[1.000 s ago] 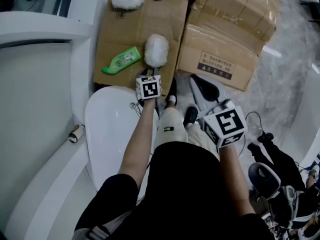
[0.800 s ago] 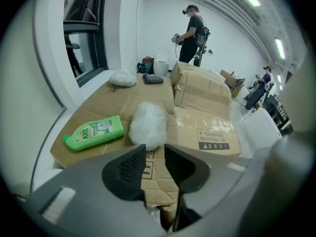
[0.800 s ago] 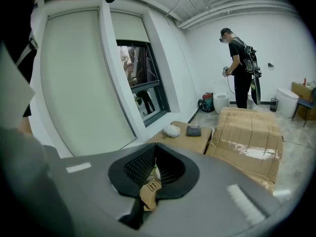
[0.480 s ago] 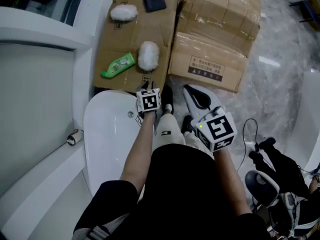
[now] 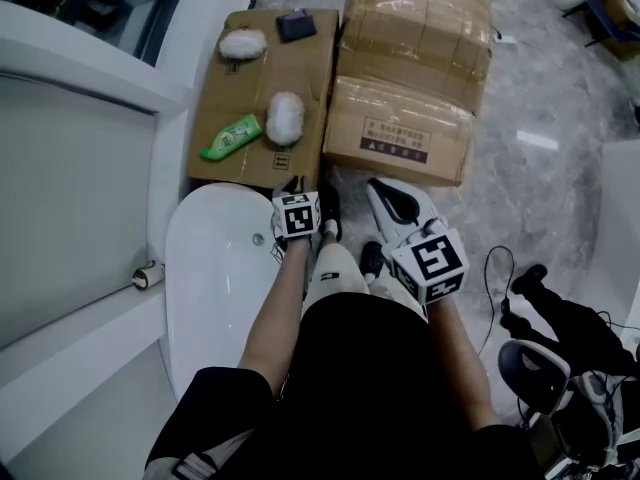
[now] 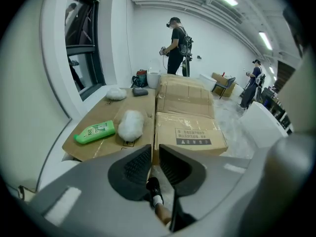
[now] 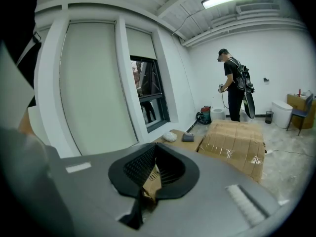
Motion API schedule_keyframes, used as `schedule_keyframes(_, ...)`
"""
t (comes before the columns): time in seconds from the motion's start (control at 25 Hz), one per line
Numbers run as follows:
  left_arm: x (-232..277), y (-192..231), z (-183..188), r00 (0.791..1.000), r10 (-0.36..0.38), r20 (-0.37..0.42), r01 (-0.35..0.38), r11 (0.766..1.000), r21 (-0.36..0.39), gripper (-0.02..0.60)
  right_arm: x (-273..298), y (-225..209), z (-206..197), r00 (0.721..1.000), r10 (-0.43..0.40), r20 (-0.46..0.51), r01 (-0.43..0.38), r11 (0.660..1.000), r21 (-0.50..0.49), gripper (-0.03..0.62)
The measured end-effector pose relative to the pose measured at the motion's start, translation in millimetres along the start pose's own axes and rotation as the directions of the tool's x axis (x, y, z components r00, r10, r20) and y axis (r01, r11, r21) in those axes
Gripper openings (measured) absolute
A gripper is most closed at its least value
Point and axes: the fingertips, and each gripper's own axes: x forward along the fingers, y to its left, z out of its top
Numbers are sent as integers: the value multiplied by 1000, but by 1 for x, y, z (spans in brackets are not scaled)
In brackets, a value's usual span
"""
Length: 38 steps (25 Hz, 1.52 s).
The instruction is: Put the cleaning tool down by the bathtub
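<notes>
The cleaning tool, a white fluffy pad, lies on a flat cardboard sheet just beyond the rounded end of the white bathtub. My left gripper hangs over the tub's rim, a short way back from the pad and not touching it. Its jaws are closing, with a narrow slit left and nothing between them. My right gripper is held to the right over the floor, its fingertips together and empty.
A green bottle, a second white pad and a dark pouch share the cardboard sheet. Taped cardboard boxes stand to the right. Black gear lies at the lower right. Another person stands far back.
My left gripper has drawn back from the white pad, which stays on the cardboard. Both grippers have come nearer to my body, and the view takes in more floor.
</notes>
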Motion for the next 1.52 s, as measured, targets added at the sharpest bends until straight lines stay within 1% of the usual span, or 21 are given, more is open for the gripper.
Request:
schedule_keyframes(0.16,-27,-14,3,999,14,47,-13,1000,-5,33,-30,0,-4,1000,3,19,-2,1000,-10,8)
schedule_keyframes(0.32,-57,-27,12,993,22,117,-20,1000,-16,6,-50,-2,-8,999,14,41,-13,1000,-20,8)
schedule_keyframes(0.52,-103,-36,18,982,-8,188,14,999,-30,-2,-68,-1,-6,997,30,69,-28,999,-33,8)
schedule_keyframes(0.68,-143,-41,33,967,-27,255,36,999,-27,-2,-77,3,7,994,43,100,-37,998,-56,8)
schedule_keyframes(0.88,-190,-49,56,934,-58,352,62,998,-1,-2,-80,10,21,988,65,140,-54,995,-81,8)
schedule_keyframes(1.12,-247,-51,85,882,-85,463,80,996,32,-2,-74,28,48,980,101,174,-79,989,-128,8)
schedule_keyframes(1.28,-277,-52,95,850,-100,517,96,995,34,-2,-77,42,61,973,124,193,-91,981,-171,8)
schedule_keyframes(1.52,-316,-53,108,803,-127,582,117,992,56,-2,-82,64,77,964,147,223,-100,973,-209,8)
